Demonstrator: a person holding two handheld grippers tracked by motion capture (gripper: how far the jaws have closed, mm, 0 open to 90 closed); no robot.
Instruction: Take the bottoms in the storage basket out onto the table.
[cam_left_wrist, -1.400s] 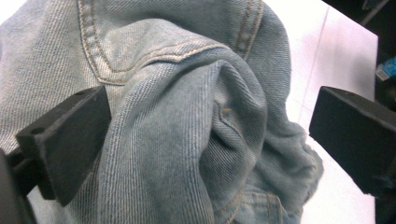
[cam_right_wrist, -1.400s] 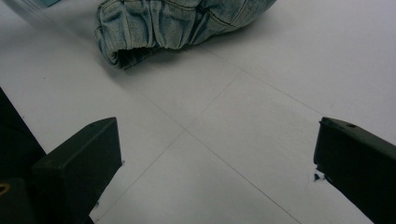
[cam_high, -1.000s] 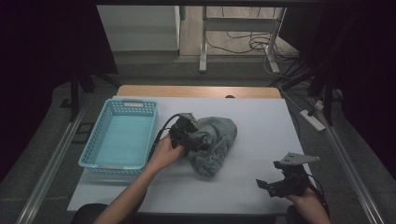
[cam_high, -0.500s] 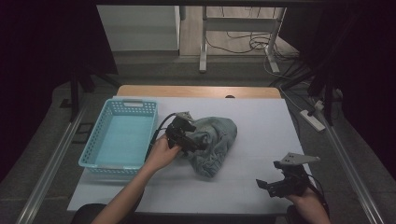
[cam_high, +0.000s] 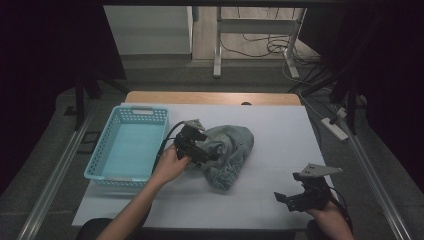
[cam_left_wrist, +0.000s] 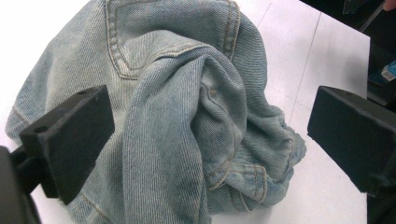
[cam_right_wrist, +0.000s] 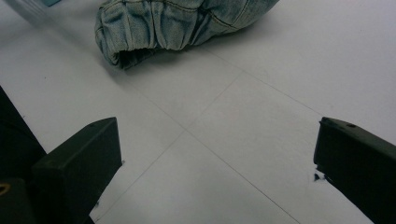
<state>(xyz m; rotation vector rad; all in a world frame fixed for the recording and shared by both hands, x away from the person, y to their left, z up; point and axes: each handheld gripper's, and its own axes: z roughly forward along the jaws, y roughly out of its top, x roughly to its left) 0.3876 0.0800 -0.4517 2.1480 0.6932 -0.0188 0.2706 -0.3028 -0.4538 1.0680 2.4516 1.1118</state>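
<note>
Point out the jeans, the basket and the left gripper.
jeans (cam_left_wrist: 187, 107): left gripper view, bunched middle fold.
basket (cam_high: 102, 161): high view, left wall.
left gripper (cam_high: 206, 154): high view, between its fingertips.

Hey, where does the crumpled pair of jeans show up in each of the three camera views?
High view: the jeans lie mid-table, right of the blue basket, at the left gripper.
Left gripper view: the jeans fill the middle, between the open jaws.
Right gripper view: a bunched cuff of the jeans sits at the top edge, far beyond the jaws.
Shared landmark: the white table with thin seam lines.
</note>
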